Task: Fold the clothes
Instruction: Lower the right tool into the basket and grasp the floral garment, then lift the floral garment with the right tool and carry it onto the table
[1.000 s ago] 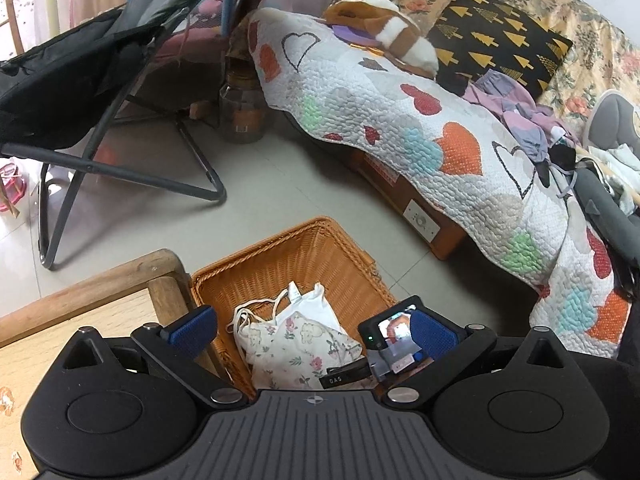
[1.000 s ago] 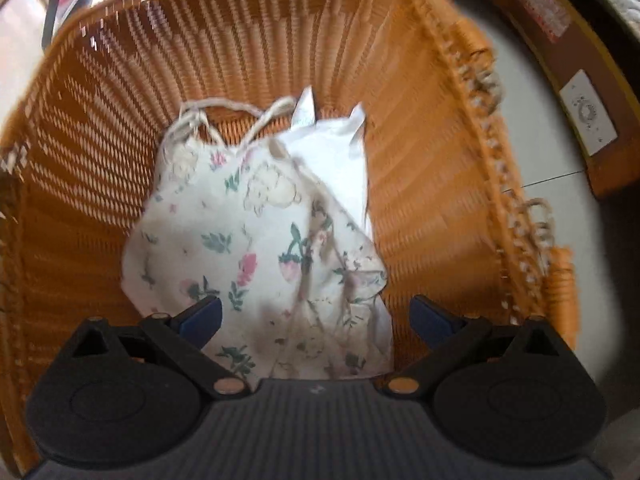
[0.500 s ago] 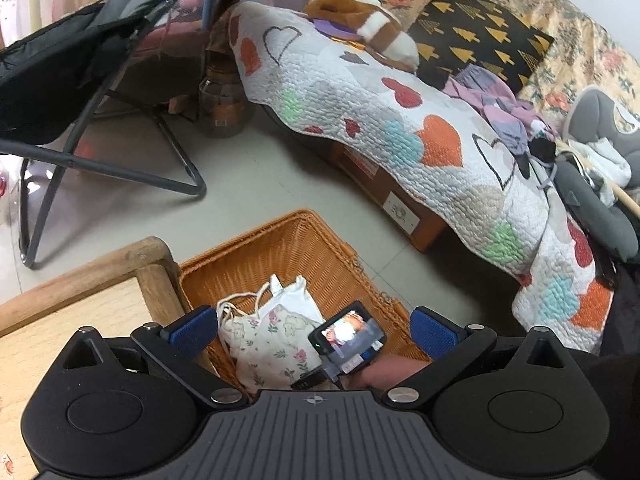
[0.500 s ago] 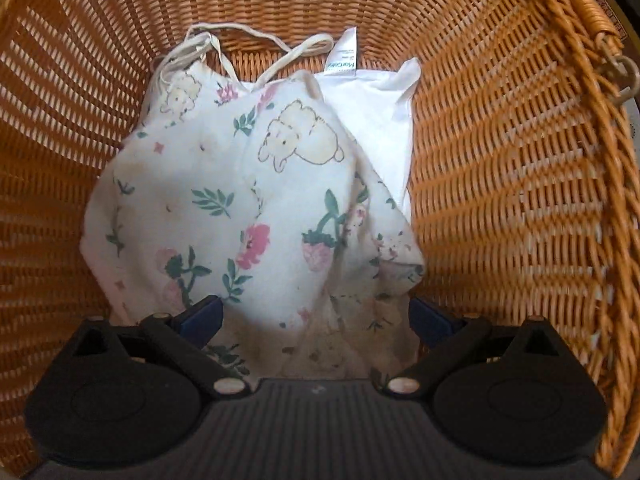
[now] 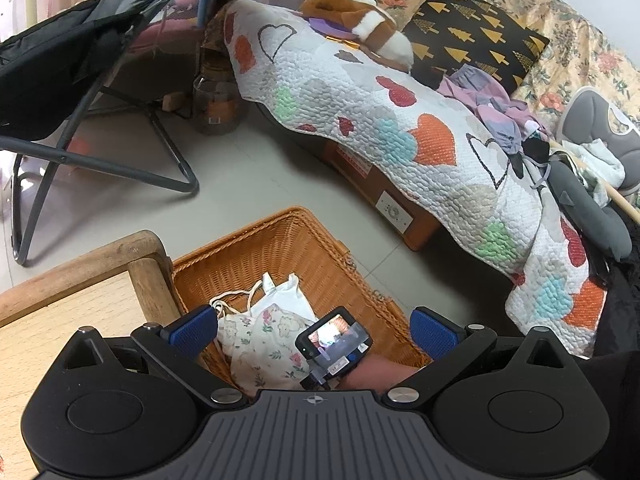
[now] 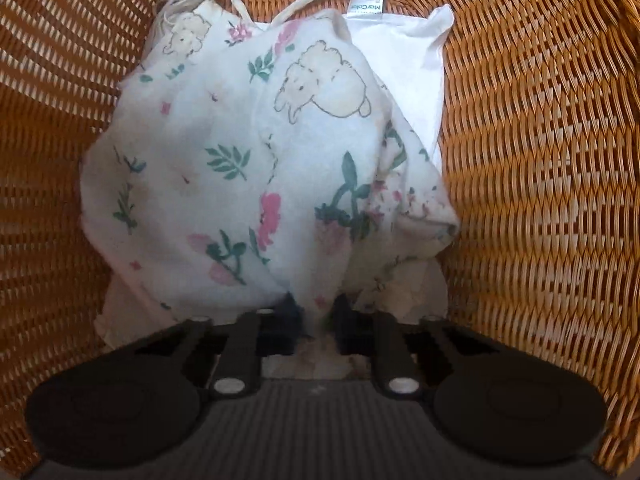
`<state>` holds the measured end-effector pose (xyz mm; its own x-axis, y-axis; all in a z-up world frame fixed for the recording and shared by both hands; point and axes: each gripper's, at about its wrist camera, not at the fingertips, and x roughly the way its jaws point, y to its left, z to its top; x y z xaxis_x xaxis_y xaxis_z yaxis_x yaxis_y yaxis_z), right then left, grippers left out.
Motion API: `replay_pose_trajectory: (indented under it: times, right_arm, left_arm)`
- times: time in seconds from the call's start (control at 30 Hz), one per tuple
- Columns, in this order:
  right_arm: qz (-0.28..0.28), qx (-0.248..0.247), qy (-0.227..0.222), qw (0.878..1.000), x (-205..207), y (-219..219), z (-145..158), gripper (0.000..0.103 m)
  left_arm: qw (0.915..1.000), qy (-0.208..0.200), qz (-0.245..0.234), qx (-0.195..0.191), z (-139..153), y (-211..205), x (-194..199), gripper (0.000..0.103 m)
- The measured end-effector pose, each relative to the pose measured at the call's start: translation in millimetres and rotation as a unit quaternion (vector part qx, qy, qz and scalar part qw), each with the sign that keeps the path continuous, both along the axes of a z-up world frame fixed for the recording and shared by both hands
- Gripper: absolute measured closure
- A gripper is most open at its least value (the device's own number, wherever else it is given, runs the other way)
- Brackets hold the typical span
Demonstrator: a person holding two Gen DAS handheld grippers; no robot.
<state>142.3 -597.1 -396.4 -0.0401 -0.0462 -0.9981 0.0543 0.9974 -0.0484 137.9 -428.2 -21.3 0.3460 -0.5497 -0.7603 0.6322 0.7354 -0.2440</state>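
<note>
A white floral garment [image 6: 248, 152] with thin straps lies crumpled in a wicker basket [image 6: 540, 160], on top of a plain white garment [image 6: 404, 52]. My right gripper [image 6: 316, 316] points down into the basket. Its jaws are closing, and a fold of the floral cloth is pinched between the pads. In the left wrist view the basket [image 5: 280, 240] stands on the floor, with the floral garment [image 5: 264, 348] in it and the right gripper's camera unit [image 5: 332, 344] over the cloth. My left gripper [image 5: 312, 330] hovers above the basket, open with nothing between its fingers.
A wooden table corner [image 5: 80, 280] stands just left of the basket. Behind it are a black folding chair [image 5: 80, 80], a glass jar [image 5: 218, 108] and a sofa under a heart-patterned quilt [image 5: 400, 128], with loose clothes [image 5: 492, 108] heaped on it.
My right gripper sank lower into the basket and its jaws went from wide open to closed on the floral cloth. The left gripper stayed open in about the same place.
</note>
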Motion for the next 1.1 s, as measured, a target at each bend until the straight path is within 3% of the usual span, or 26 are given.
replay_pose_trajectory:
  times: [0.43,1.1]
  right_arm:
    - [-0.057,0.03,-0.051,0.997,-25.7,-18.7,62.0,0.094]
    - [-0.071,0.02,-0.144,0.987,-62.3,-9.2,212.4,0.094]
  left_arm:
    - [0.9997,-0.004,0.018,-0.014,15.7,16.8,-17.1,0.0]
    - [0.9963,-0.015,0.083,-0.017,61.8,90.2,-63.1,0.0]
